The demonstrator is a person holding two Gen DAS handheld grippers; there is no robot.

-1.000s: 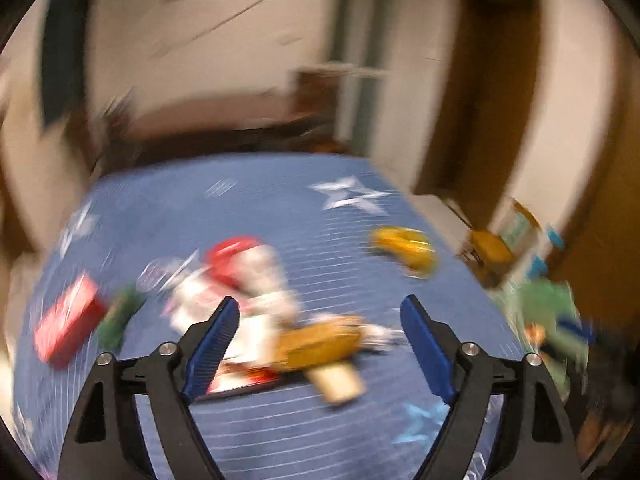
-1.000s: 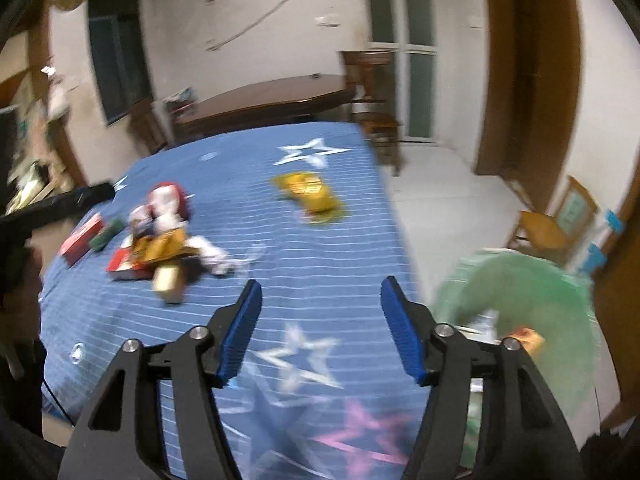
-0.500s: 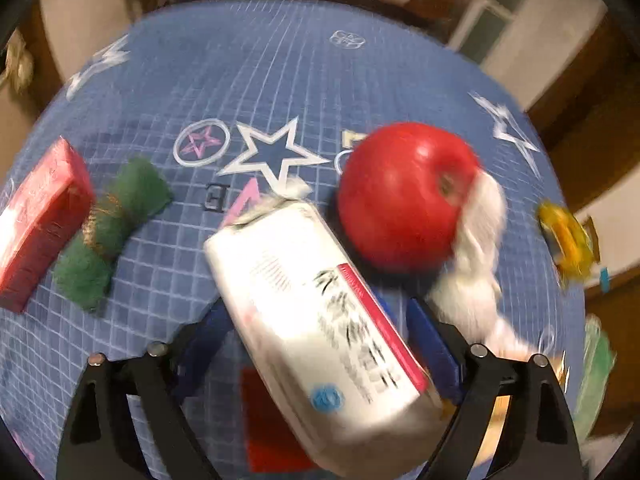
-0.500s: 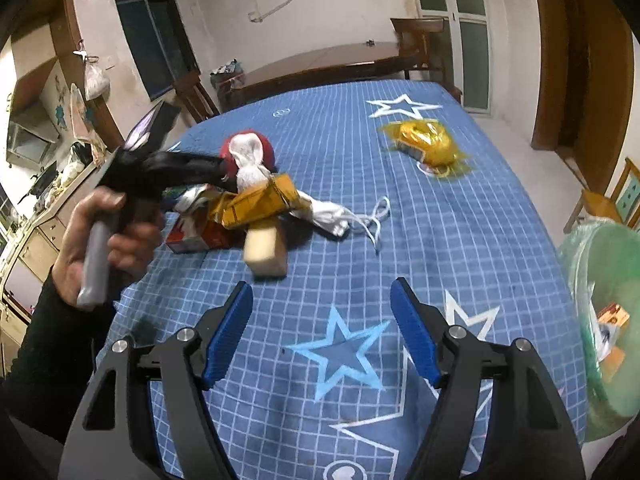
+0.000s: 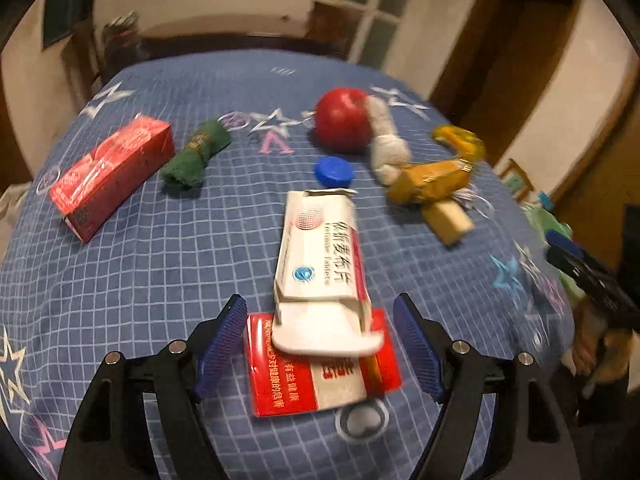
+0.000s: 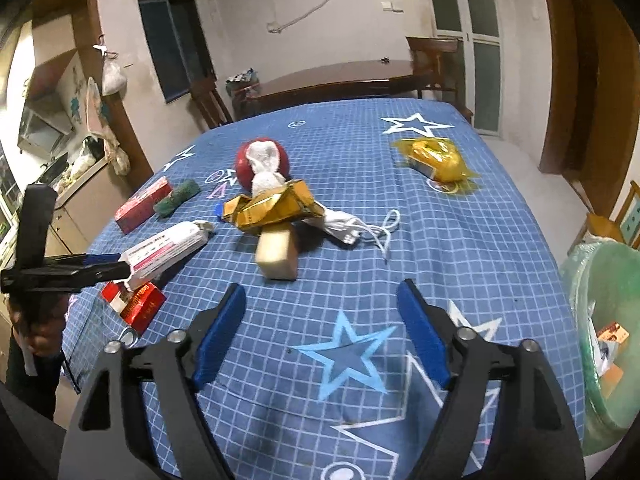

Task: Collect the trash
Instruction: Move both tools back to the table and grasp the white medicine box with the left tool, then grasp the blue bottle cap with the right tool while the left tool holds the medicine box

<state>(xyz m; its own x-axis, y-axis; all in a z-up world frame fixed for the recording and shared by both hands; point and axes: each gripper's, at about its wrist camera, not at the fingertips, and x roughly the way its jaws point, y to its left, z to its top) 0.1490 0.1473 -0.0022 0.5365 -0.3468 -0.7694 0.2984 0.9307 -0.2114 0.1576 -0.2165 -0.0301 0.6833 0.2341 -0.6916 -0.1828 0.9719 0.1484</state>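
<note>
My left gripper (image 5: 320, 344) is open around the near end of a white medicine box (image 5: 320, 256) that lies over a flat red packet (image 5: 320, 376); the pads do not touch them. In the right wrist view the same box (image 6: 164, 252) and packet (image 6: 136, 306) lie at the table's left edge by the left gripper (image 6: 108, 264). My right gripper (image 6: 320, 336) is open and empty above the blue cloth. Ahead of it lie a gold wrapper (image 6: 272, 206), a tan block (image 6: 276, 256), a white mask (image 6: 348, 228) and a yellow bag (image 6: 438, 160).
A red apple (image 5: 344, 124) with white tissue (image 5: 386, 144), a blue cap (image 5: 334, 171), a green roll (image 5: 196, 154) and a red box (image 5: 112, 172) lie farther back. A green-lined bin (image 6: 608, 328) with trash stands off the table's right edge. A wooden table (image 6: 332, 80) stands behind.
The left gripper has drawn back and tilted up; the white box now lies flat ahead between its open fingers. The right gripper has stayed open and shifted slightly.
</note>
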